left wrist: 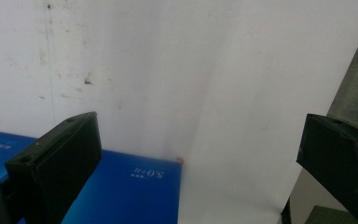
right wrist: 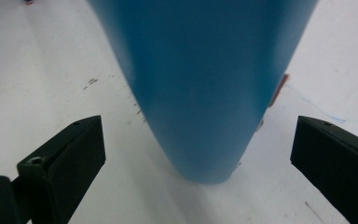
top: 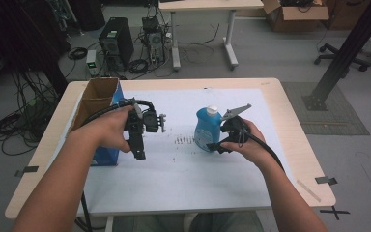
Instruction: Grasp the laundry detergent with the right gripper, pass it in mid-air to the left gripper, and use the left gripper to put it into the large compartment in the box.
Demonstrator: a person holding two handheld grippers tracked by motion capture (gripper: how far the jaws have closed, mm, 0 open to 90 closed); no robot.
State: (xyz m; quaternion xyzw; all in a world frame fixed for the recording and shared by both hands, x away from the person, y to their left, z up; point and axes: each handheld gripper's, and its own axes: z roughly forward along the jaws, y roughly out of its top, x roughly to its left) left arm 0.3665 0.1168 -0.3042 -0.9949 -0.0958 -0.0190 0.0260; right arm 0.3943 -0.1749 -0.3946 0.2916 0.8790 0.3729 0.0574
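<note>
Blue bottle (right wrist: 200,84) stands upright between the right gripper (right wrist: 198,154)'s wide-apart jaws, untouched; an off-centre closure risks tipping it.

The bottle (top: 207,128) is coloured blue, with a white cap. The box (top: 98,113) at the left is blue outside, printed with small white lettering, and brown inside. A white sheet (top: 183,169), flecked with dark marks near the bottle, is laid over the pale wood tabletop (top: 297,130). The left gripper (top: 138,153) and the right gripper (top: 216,146) are black, the latter topped with a grey plate.
</note>
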